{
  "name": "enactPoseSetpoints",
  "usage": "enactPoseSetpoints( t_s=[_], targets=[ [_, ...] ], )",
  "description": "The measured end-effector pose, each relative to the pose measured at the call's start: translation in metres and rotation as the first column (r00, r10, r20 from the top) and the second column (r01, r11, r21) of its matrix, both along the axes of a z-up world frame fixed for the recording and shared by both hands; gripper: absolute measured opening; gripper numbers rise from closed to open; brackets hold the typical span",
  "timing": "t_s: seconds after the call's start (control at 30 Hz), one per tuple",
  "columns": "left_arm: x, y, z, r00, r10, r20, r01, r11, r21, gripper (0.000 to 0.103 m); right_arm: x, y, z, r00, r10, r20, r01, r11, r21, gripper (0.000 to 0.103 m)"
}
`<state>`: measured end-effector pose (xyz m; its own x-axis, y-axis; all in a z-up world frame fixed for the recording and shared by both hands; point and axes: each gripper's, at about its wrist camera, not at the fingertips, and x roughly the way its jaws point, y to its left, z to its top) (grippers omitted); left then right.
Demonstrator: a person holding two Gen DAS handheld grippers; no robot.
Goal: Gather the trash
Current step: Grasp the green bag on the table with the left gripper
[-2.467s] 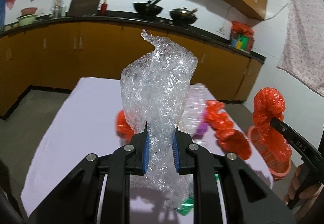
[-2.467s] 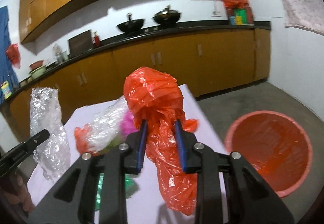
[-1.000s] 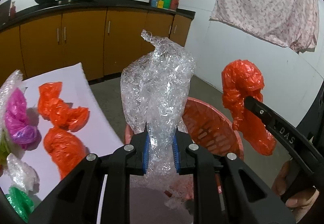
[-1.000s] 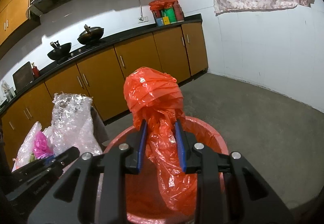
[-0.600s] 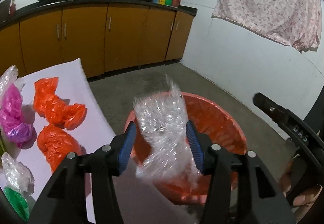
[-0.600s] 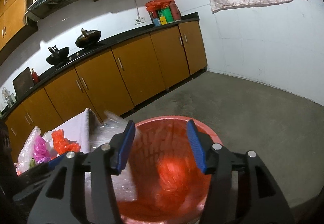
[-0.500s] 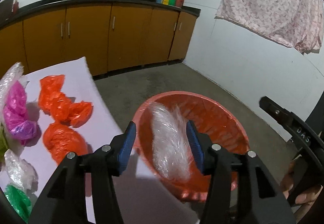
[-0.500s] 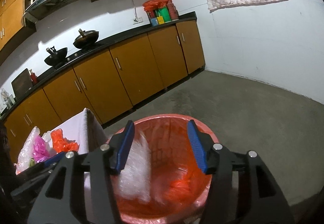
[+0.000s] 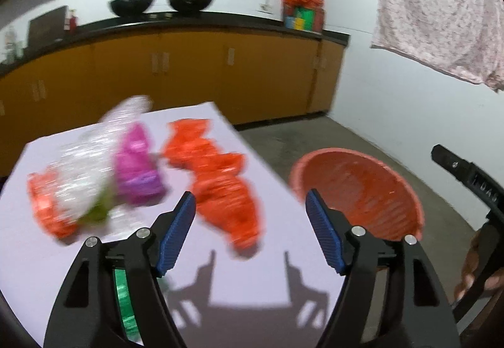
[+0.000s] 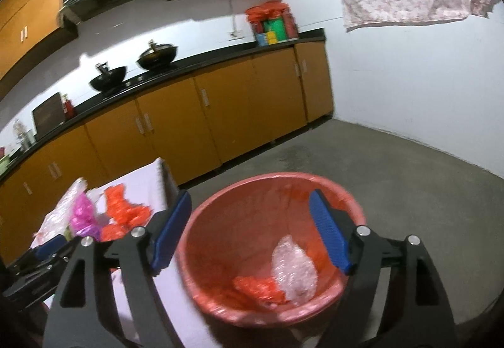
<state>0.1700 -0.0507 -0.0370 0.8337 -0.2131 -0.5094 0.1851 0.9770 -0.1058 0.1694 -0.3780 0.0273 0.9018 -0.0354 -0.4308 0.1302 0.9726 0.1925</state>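
A red basket (image 10: pixel 330 294) stands on the floor beside the white table (image 9: pixel 47 269). Inside it lie a clear crumpled plastic bag (image 10: pixel 294 269) and an orange bag (image 10: pixel 256 286). My right gripper (image 10: pixel 250 233) hangs above the basket, its jaws opening with nothing between them. My left gripper (image 9: pixel 250 230) faces the table, jaws also opening and empty. On the table lie orange bags (image 9: pixel 220 187), a pink bag (image 9: pixel 137 168), a clear wrap (image 9: pixel 91 165) and a green scrap (image 9: pixel 126 307). The basket (image 9: pixel 356 187) shows right of the table.
Orange kitchen cabinets (image 10: pixel 204 115) with a black counter run along the back wall, with two woks on top. A patterned cloth (image 9: pixel 441 11) hangs on the right wall. Bare concrete floor (image 10: pixel 393 174) surrounds the basket. A hand (image 9: pixel 475 266) holds the right gripper at the left view's edge.
Both grippers opened and let go: the clear bag and the orange bag fell into the basket. The left gripper then swung left toward the table; the right stayed over the basket.
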Motion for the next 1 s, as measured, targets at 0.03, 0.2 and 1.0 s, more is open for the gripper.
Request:
enactPoseSetpoints(
  t_s=[0.03, 0.2, 1.0],
  targets=[
    [-0.006, 0.012, -0.002, 1.000, 0.028, 0.002, -0.028, 1.000, 0.010, 0.074, -0.001, 0.008, -0.001, 1.000, 0.017, -0.005, -0.017, 1.000, 0.002, 0.076],
    [-0.024, 0.061, -0.017, 0.989, 0.146, -0.017, -0.145, 0.988, 0.044, 0.080, -0.007, 0.044, -0.008, 0.996, 0.090, -0.028, -0.090, 0.996, 0.003, 0.076],
    [-0.015, 0.101, -0.087, 0.961, 0.159, -0.228, -0.158, 0.987, 0.021, 0.034, -0.010, 0.120, -0.019, 0.971, 0.215, -0.104, -0.218, 0.976, -0.018, 0.076]
  ],
)
